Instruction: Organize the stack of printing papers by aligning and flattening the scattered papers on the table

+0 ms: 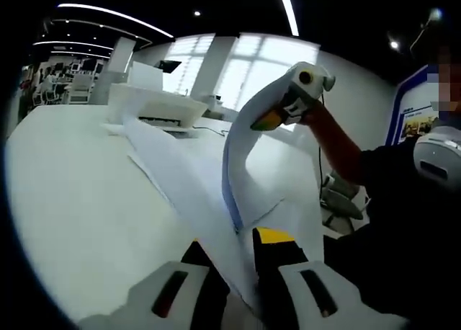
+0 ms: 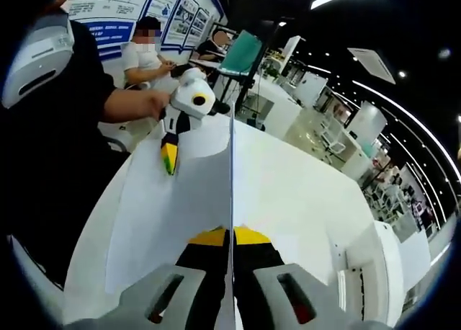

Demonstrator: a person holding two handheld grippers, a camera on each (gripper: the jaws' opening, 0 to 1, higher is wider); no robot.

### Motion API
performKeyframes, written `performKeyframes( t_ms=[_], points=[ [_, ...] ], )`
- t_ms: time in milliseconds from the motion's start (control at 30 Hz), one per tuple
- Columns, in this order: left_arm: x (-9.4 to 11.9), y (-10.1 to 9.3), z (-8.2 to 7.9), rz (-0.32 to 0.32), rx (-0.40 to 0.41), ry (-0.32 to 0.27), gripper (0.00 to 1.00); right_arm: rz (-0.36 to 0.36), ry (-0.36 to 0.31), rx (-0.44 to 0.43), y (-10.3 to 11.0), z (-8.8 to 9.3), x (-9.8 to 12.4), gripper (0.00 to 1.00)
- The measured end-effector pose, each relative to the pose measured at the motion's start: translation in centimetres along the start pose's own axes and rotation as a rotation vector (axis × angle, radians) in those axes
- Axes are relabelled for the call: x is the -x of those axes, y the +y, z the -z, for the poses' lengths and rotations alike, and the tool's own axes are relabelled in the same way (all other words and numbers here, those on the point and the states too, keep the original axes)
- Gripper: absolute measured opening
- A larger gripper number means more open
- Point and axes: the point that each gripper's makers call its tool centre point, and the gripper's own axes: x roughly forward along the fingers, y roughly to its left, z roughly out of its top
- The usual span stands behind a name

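Observation:
A stack of white printing papers point(image 1: 241, 164) is held off the white table point(image 1: 79, 193), bowed upward in a curve. My left gripper point(image 1: 234, 243) is shut on its near edge, yellow-tipped jaws pinching the sheets. My right gripper point(image 1: 270, 119) grips the stack's far end, up and to the right. In the right gripper view the papers point(image 2: 202, 179) run edge-on as a thin vertical line from my right gripper point(image 2: 230, 236), which is shut on them. My left gripper point(image 2: 170, 155) clamps the far left side of the sheets. More paper point(image 1: 162, 164) lies flat on the table below.
A white printer point(image 1: 155, 103) stands on the table's far side, also seen as the printer point(image 2: 374, 265). The holder's dark-sleeved arm point(image 1: 346, 146) reaches in. Seated people point(image 2: 148, 52) and a chair point(image 1: 342, 200) are beside the table point(image 2: 295, 193).

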Motion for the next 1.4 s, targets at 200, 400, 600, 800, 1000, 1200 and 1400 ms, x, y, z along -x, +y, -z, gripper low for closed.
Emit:
performKeyframes(
  t_ms=[200, 400, 600, 800, 1000, 1200, 1400],
  points=[
    [-0.2, -0.6, 0.0, 0.016, -0.009, 0.003, 0.20, -0.015, 0.013, -0.004, 0.3, 0.1, -0.7, 0.00],
    [-0.2, -0.5, -0.1, 0.017, -0.008, 0.001, 0.20, -0.039, 0.024, 0.001, 0.8, -0.1, -1.6, 0.00],
    [-0.3, -0.8, -0.2, 0.020, -0.013, 0.000, 0.20, -0.077, 0.036, 0.018, 1.6, -0.6, -2.9, 0.00],
    [-0.2, -0.9, -0.2, 0.019, -0.015, 0.000, 0.21, -0.116, 0.048, 0.029, 2.6, -0.8, -4.3, 0.00],
    [-0.3, -1.1, -0.1, 0.019, -0.017, -0.002, 0.21, -0.146, 0.055, 0.026, 3.3, -0.8, -5.6, 0.00],
    [-0.3, -1.3, -0.1, 0.020, -0.018, -0.004, 0.21, -0.175, 0.058, 0.017, 3.9, -1.1, -6.7, 0.00],
    [-0.5, -1.3, 0.0, 0.018, -0.019, -0.005, 0.21, -0.194, 0.060, 0.004, 4.3, -1.2, -7.3, 0.00]
  ],
)
